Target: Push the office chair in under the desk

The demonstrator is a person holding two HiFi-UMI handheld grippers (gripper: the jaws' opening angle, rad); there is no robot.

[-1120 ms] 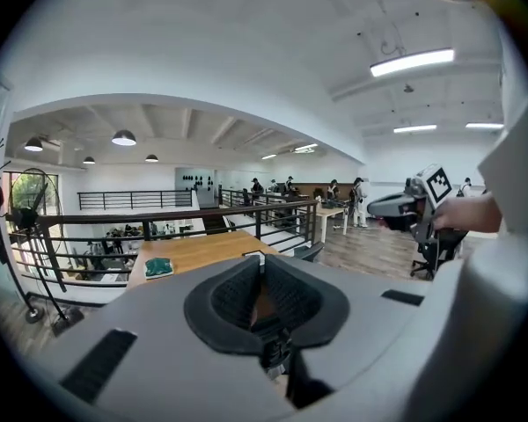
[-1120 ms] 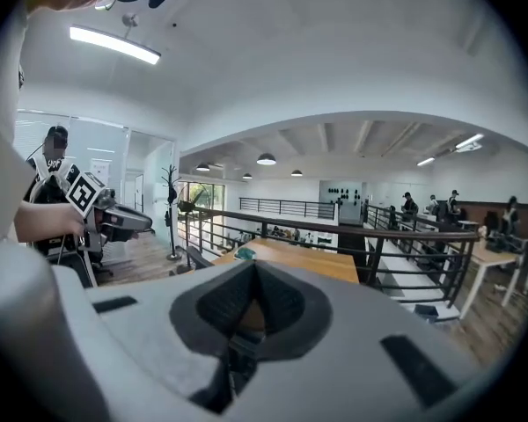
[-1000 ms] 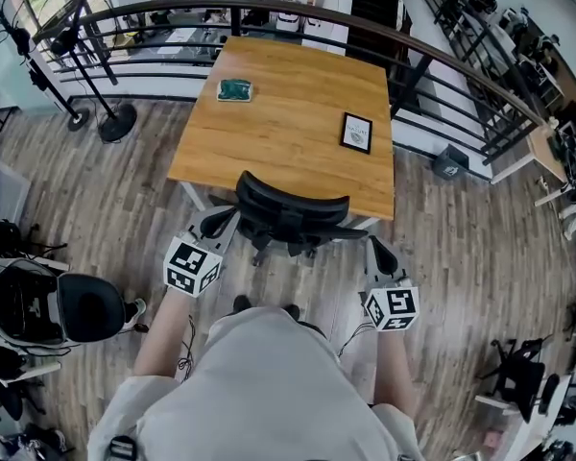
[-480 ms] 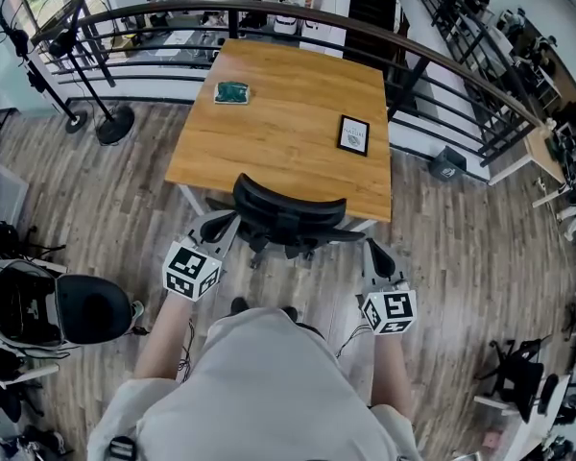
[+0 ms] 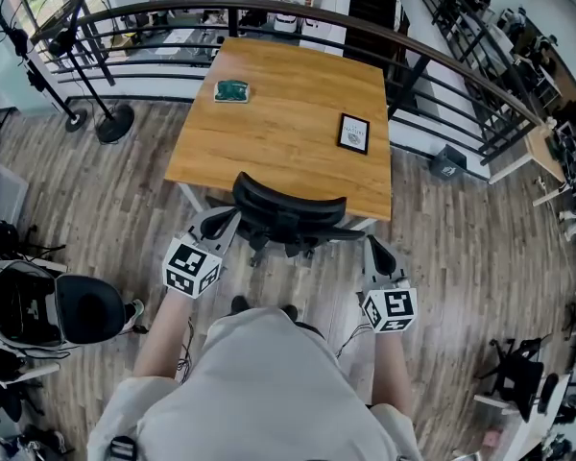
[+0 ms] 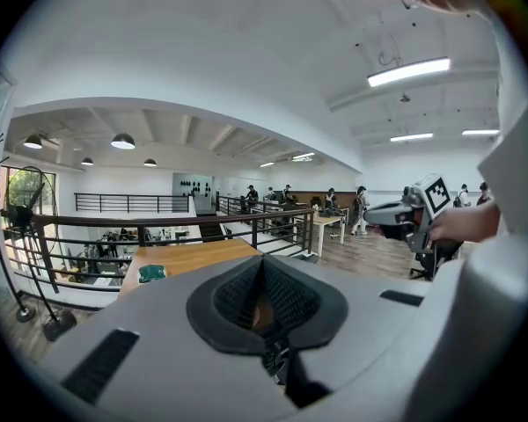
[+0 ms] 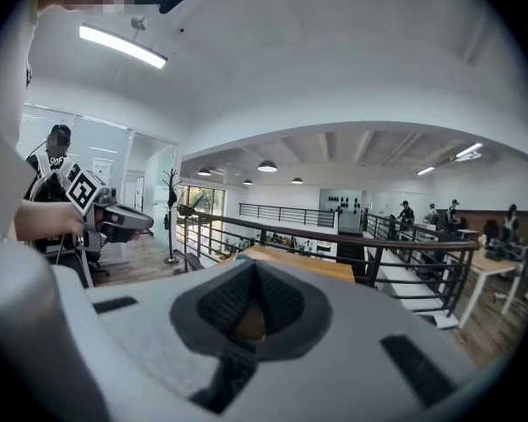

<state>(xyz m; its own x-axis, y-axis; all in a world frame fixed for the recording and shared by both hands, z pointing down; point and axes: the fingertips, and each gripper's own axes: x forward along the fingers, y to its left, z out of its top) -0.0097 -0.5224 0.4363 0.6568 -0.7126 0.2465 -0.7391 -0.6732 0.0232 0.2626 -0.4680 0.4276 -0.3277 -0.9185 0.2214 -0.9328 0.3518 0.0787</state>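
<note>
Sitting at the near edge of the desk [image 5: 298, 104], the office chair [image 5: 288, 209] shows its curved black backrest on the near side. It probably rolls easily on the wood floor [image 5: 461, 248] but may swivel, so an even push on both sides of the stiff backrest rim looks best. The left gripper [image 5: 217, 227] and right gripper [image 5: 376, 251] flank it, both jaws clenched on nothing, tips just beside it; whether they touch it can't be told

Wooden desk [image 5: 288, 157] on plank floor [image 5: 125, 200], small green item [image 5: 232, 90] near its far left corner, black-framed card [image 5: 353, 133] toward the right (the two well apart), office chair [image 5: 288, 214] at its near edge.
</note>
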